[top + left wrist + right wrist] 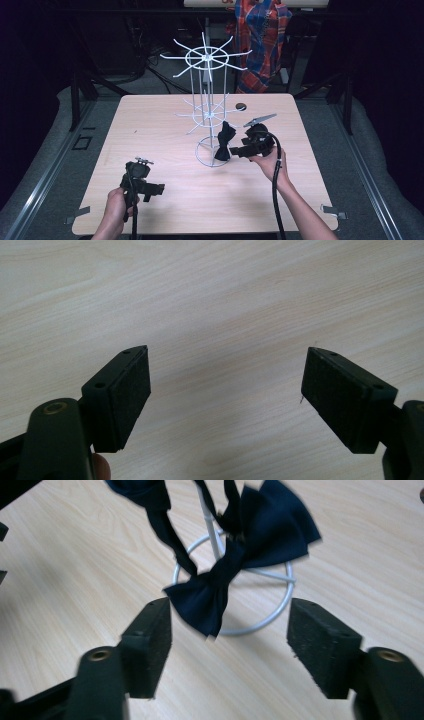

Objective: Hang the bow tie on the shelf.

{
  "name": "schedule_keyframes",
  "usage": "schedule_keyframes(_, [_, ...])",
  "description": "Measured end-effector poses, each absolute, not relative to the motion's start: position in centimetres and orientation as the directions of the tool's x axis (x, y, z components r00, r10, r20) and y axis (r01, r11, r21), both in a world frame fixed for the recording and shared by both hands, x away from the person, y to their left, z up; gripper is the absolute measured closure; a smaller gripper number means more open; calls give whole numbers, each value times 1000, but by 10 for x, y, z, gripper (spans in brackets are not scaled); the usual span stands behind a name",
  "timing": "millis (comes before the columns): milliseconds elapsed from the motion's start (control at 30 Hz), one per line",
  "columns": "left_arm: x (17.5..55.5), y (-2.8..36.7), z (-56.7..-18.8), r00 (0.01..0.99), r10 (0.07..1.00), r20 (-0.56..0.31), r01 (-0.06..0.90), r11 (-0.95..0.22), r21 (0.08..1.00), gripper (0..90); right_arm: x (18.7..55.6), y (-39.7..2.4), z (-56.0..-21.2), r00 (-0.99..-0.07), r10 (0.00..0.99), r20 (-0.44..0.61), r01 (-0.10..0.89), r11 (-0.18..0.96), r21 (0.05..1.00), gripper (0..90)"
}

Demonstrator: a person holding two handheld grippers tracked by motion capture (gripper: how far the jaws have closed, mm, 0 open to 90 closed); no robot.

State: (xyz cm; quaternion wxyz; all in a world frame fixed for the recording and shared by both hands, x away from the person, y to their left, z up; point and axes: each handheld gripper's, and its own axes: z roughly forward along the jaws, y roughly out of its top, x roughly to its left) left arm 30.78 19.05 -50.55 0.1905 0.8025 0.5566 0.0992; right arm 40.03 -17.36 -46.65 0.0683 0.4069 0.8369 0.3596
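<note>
In the high view, a white wire display rack (207,107) stands on the pale wooden table (150,130), a little toward the far edge from its middle, its ring base resting on the wood. A dark navy bow tie (224,141) hangs from the rack's lower tier, down over the ring base on its right side. The right gripper (239,150) is held just beside the bow tie, pointing at it from the right, the hand under it. The left gripper (156,189) hovers near the near-left corner of the table, well apart from the rack, pointing right. In the left gripper view, the two black jaws stand wide apart with only bare wood grain (210,315) between them. In the right gripper view, the jaws stand open, with nothing pressed between the pads; the bow tie (235,570) hangs just ahead of them, its lower wing dipping toward the gap near the left jaw, and the rack's ring base (280,611) lies behind it on the table.
</note>
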Motion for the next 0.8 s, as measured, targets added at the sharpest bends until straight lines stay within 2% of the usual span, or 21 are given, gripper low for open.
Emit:
schedule_keyframes(200, [307,191,-505,357,932,-55,857,-303,417,199,391,-186,-456,-636,752,174,644,393,656,154])
schedule_keyframes(533, [307,192,-505,354,934,-54,858,-301,416,199,368,-218,-447,-608,787,102,643,413,644,97])
schedule_keyframes(800, [307,190,-505,356,933,-51,857,-304,415,200,338,-250,-459,-583,811,47,652,432,624,93])
